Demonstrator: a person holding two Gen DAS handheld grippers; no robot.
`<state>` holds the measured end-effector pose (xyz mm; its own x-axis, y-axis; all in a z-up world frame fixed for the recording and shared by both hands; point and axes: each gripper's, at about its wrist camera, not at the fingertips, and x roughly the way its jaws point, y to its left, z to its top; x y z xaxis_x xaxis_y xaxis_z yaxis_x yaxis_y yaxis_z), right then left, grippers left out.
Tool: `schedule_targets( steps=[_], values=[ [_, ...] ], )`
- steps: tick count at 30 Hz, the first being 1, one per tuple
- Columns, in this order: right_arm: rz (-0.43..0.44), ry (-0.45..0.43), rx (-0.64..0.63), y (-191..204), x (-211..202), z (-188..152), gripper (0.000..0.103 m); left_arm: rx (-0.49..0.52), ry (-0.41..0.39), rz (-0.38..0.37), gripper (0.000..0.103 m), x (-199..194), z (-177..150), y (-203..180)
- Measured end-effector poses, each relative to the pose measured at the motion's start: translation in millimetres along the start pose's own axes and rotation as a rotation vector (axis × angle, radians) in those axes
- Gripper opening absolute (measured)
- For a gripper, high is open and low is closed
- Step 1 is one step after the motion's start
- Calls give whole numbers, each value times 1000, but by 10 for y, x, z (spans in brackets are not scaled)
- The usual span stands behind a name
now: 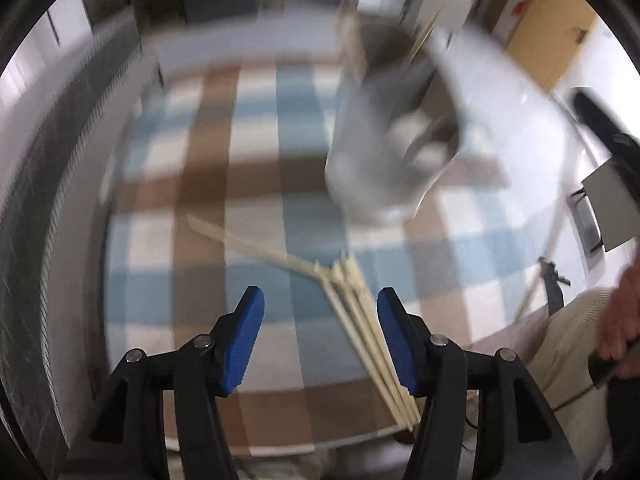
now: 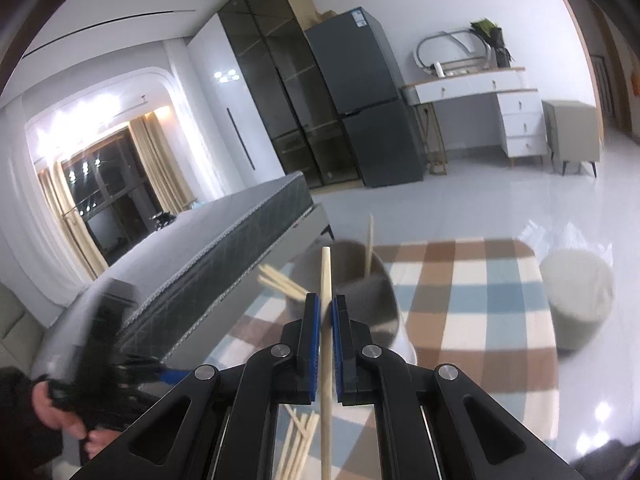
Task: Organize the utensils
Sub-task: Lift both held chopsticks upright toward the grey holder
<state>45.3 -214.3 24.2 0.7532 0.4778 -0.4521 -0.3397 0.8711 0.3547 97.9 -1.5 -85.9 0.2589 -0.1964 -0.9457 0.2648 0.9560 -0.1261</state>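
Blue pads on our left claw (image 1: 320,336) are spread apart with nothing between them, hovering over the checked cloth (image 1: 256,128). Loose chopsticks (image 1: 360,320) lie on the cloth just by the right pad, not touched. It's blurry, but the grey holder (image 1: 384,152) sits further back with a few sticks in it. Our right claw (image 2: 328,312) is pinched on one chopstick (image 2: 326,360), held roughly upright right in front of the holder (image 2: 352,280), which already has sticks leaning out. More sticks (image 2: 298,444) lie on the table below. Writing-wise, there's a label on top of the fridge (image 2: 360,92), but it's too small to read.
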Motion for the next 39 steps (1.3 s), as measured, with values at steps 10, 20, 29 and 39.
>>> schedule_targets(
  steps=[10, 20, 29, 39],
  values=[
    [-1, 42, 51, -185, 57, -188, 5, -409, 45, 6, 54, 709, 175, 445],
    [58, 51, 78, -243, 58, -206, 5, -497, 138, 202, 33, 964, 461, 324],
    [57, 43, 77, -279, -9, -220, 5, -595, 63, 189, 0, 797, 271, 392],
    [18, 30, 27, -82, -81, -276, 5, -518, -111, 22, 0, -19, -300, 301]
  ],
)
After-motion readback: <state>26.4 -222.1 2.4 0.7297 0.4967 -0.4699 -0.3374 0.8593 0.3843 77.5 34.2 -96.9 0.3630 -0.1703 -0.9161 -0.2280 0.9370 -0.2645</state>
